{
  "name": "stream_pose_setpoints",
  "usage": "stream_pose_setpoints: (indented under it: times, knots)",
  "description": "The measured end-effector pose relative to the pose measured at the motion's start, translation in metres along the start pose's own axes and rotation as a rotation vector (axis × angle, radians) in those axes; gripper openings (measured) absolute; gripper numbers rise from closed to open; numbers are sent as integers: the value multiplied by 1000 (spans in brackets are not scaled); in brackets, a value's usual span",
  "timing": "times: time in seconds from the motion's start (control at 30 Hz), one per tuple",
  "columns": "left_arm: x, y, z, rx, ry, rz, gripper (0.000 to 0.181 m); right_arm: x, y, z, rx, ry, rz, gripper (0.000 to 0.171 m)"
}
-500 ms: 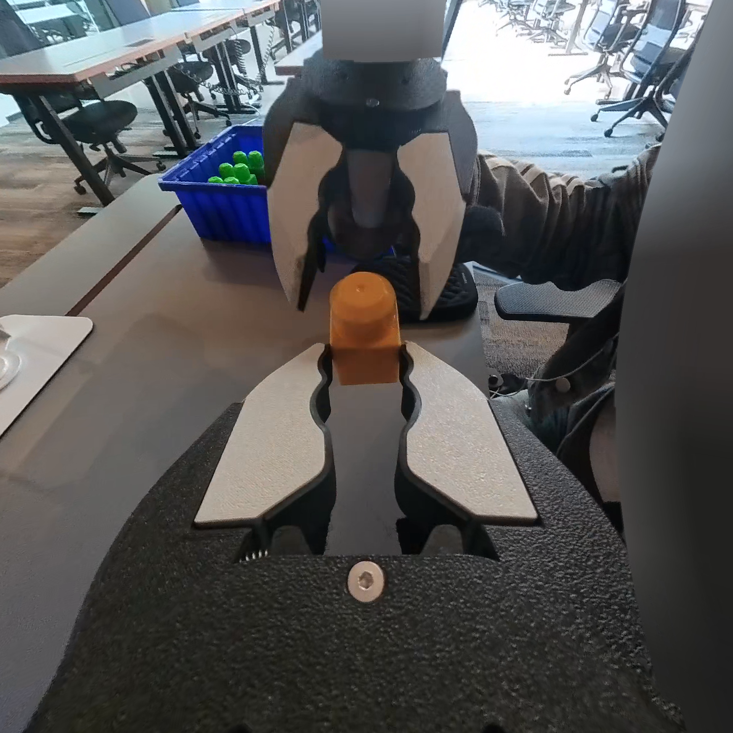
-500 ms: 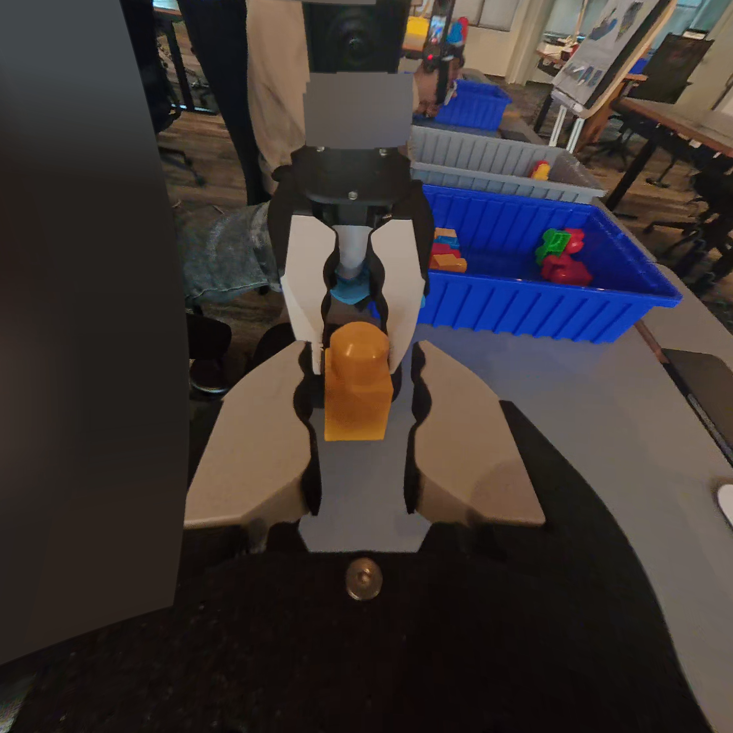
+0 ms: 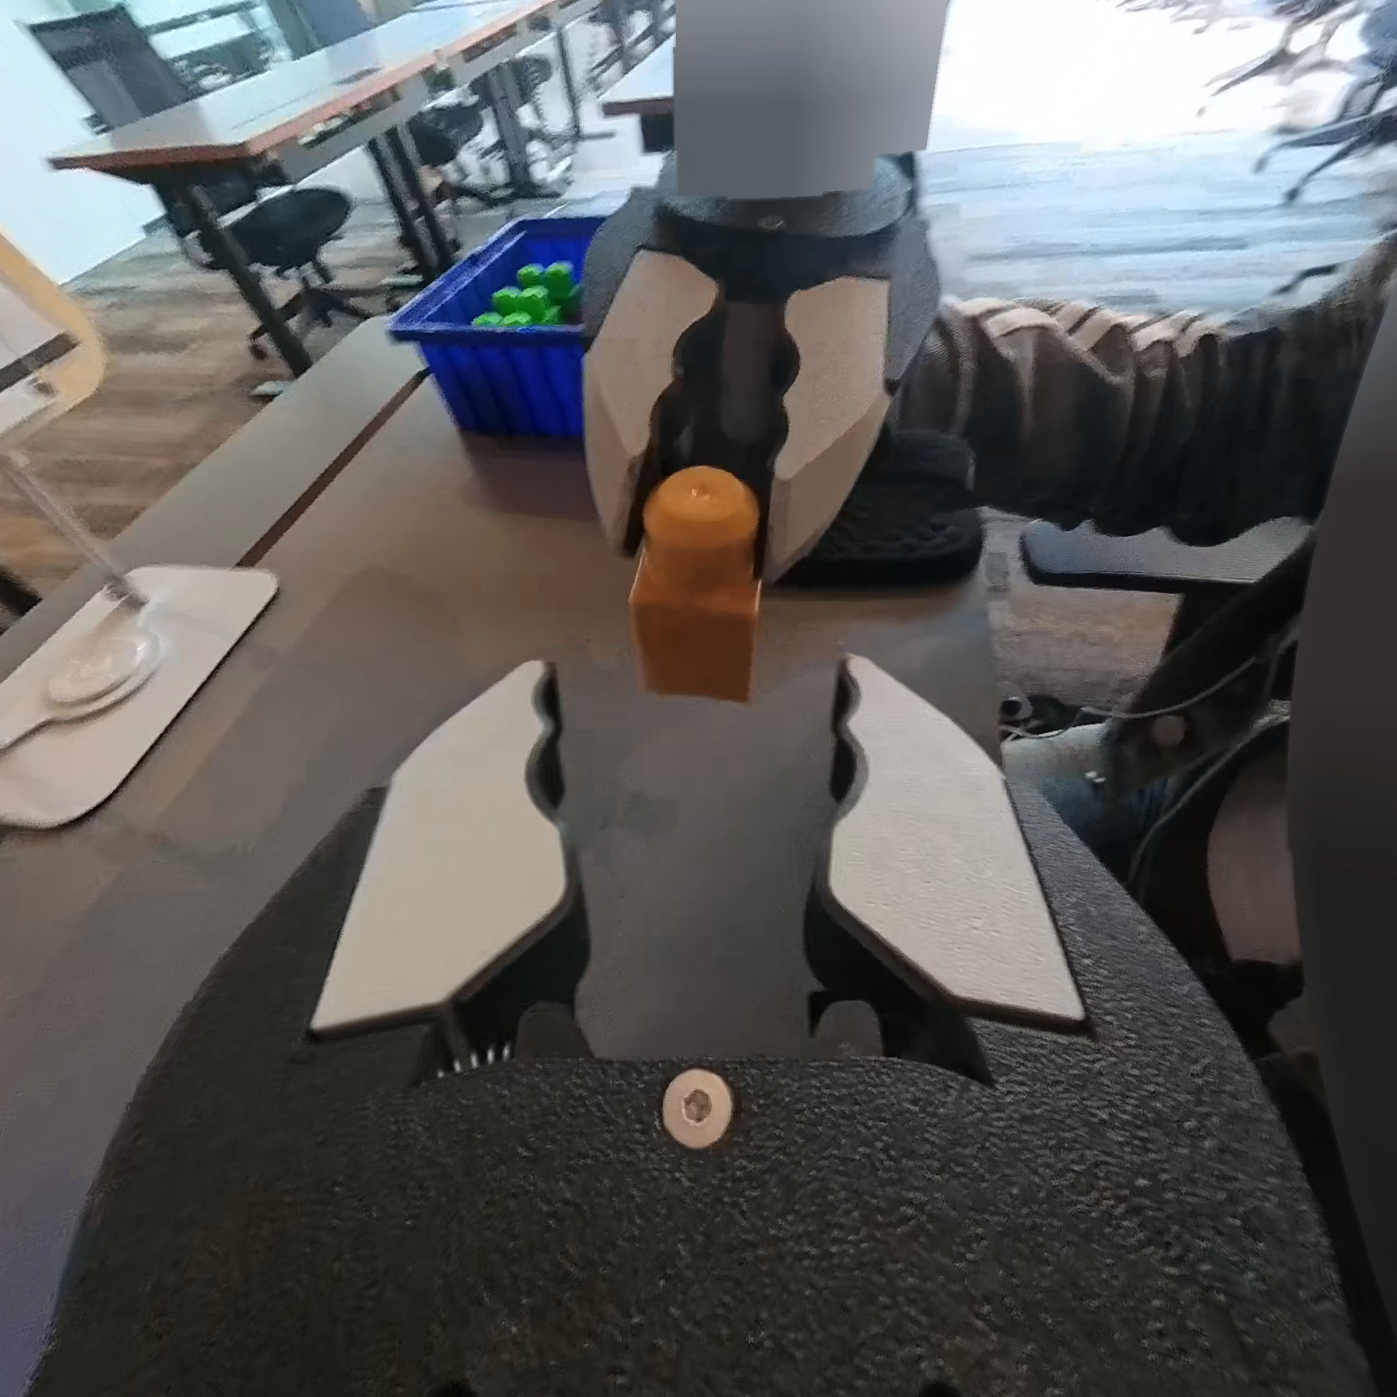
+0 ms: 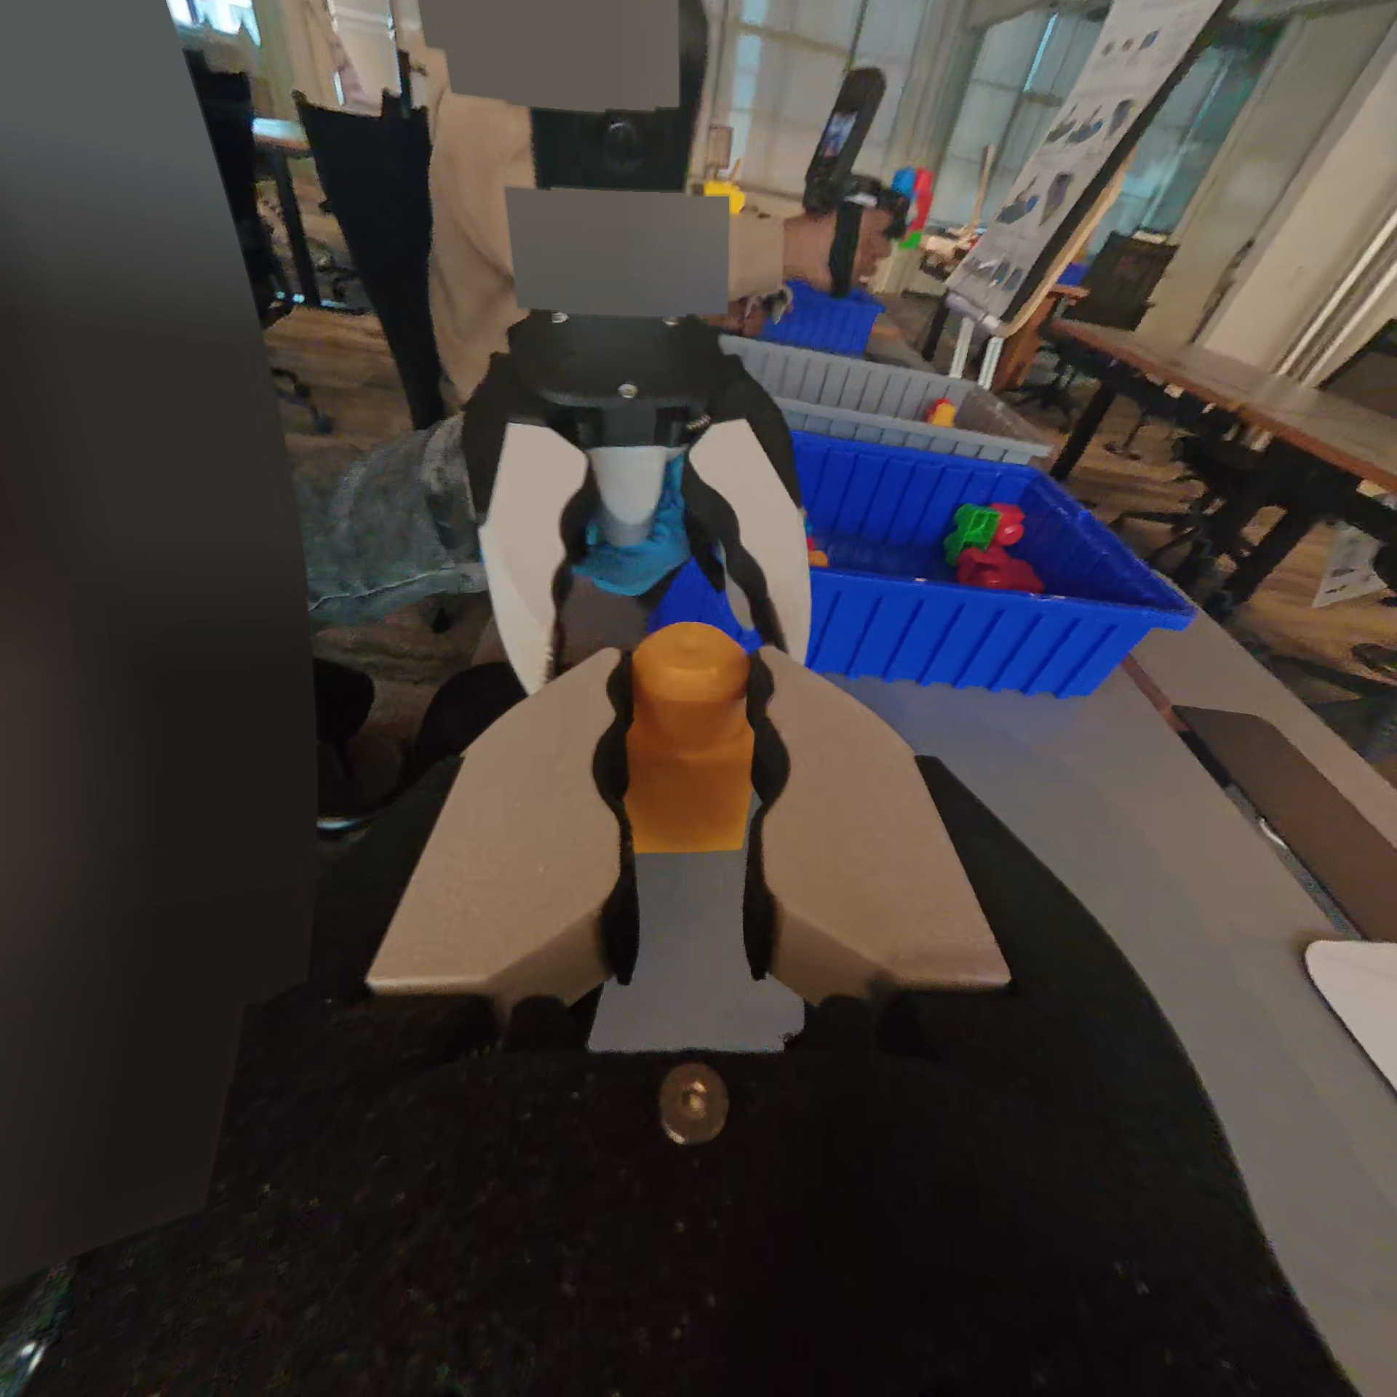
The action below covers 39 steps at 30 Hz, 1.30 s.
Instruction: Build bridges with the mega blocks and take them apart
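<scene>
From the left wrist view, the left gripper (image 3: 695, 684) is spread wide with nothing between its fingers, and just beyond its tips hangs the orange block (image 3: 697, 586), a single-stud piece held above the grey table (image 3: 302, 756), pinched around its stud by the right gripper (image 3: 699, 521) facing us. Behind sits a blue bin (image 3: 499, 378) with green blocks (image 3: 529, 295) inside. Over to the right wrist view: the right gripper (image 4: 688, 680) is clamped narrow on that same orange block (image 4: 688, 756), its fingers pressing both sides, while the left gripper (image 4: 650, 597) stands opposite, parted and clear of it. A blue bin (image 4: 983, 642) beyond holds red and green blocks (image 4: 990, 548). That block looks like hard, hollow plastic — light, rigid, probably a bit slick — so the flat side walls seem a safer grip than the rounded stud. No brand or readable writing shows on the block; the poster board far back is too blurred to make out.
</scene>
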State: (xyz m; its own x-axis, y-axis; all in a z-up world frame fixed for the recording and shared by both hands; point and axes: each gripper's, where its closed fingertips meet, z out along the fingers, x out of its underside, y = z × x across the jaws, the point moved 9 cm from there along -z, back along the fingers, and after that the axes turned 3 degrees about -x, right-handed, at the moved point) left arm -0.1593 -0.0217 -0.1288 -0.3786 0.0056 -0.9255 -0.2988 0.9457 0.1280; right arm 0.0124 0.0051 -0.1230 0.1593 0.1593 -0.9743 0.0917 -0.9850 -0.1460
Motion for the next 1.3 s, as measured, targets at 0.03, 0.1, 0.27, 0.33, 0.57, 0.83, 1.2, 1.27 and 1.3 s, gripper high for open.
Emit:
stream_pose_setpoints:
  times: [0.03,0.1,0.27,0.33,0.57,0.83,1.2,1.27,1.3]
  knots:
    - [4,2,-5,-47,22,2,76,5,-3,-1,7,-17,13,28]
    - [9,4,-18,-134,39,-7,78,19,-9,0,17,-48,42,28]
    - [8,6,-65,-318,-42,-71,73,68,-27,10,45,-12,100,28]
    - [6,4,-84,-382,-74,-47,67,85,-32,15,51,47,106,28]
    - [4,-5,-121,-493,-185,-19,59,118,-46,35,22,211,181,28]
    - [16,-2,-126,-494,-167,-39,58,133,-50,51,10,286,200,28]
    - [18,0,-130,-489,-173,-43,58,138,-51,47,4,281,227,29]
    - [18,0,-130,-489,-170,-45,57,138,-51,46,2,284,227,29]
    - [19,-1,-130,-482,-165,-48,56,138,-51,46,1,284,230,29]
